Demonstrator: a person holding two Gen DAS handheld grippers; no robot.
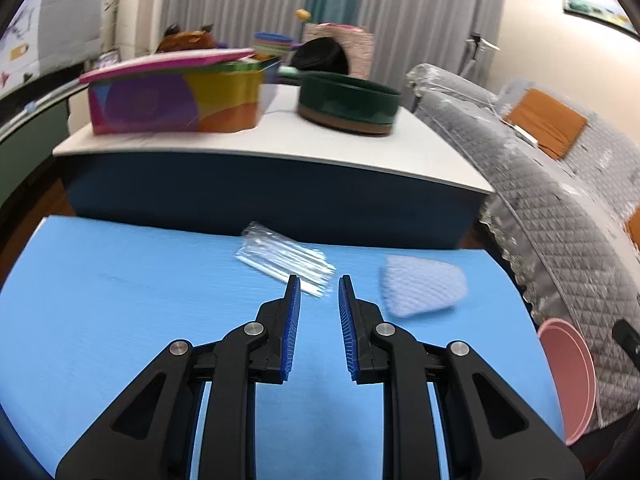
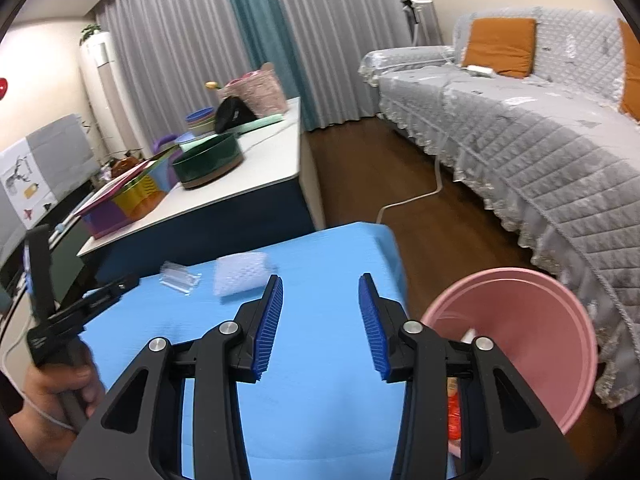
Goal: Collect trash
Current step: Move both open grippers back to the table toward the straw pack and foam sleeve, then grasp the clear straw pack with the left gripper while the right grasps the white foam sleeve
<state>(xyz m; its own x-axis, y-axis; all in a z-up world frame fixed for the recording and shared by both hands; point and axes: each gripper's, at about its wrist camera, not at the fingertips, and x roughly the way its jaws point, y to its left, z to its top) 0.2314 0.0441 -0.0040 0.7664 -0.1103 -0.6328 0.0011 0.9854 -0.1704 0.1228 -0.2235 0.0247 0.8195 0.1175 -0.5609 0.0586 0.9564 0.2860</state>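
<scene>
A clear crumpled plastic wrapper (image 1: 282,258) lies near the far edge of the blue table (image 1: 120,300); it also shows in the right wrist view (image 2: 180,278). A white foam net sleeve (image 1: 422,290) lies to its right, also in the right wrist view (image 2: 242,272). My left gripper (image 1: 319,284) is open and empty, its tips just short of the wrapper. My right gripper (image 2: 320,284) is open and empty above the table's right part. A pink bin (image 2: 516,340) stands off the table's right edge with red and white trash inside.
A low white-topped cabinet (image 1: 280,140) behind the table carries a colourful box (image 1: 172,96) and a dark green round tin (image 1: 348,102). A grey quilted sofa (image 2: 540,132) with orange cushions fills the right. A white cable (image 2: 416,196) runs over the wood floor.
</scene>
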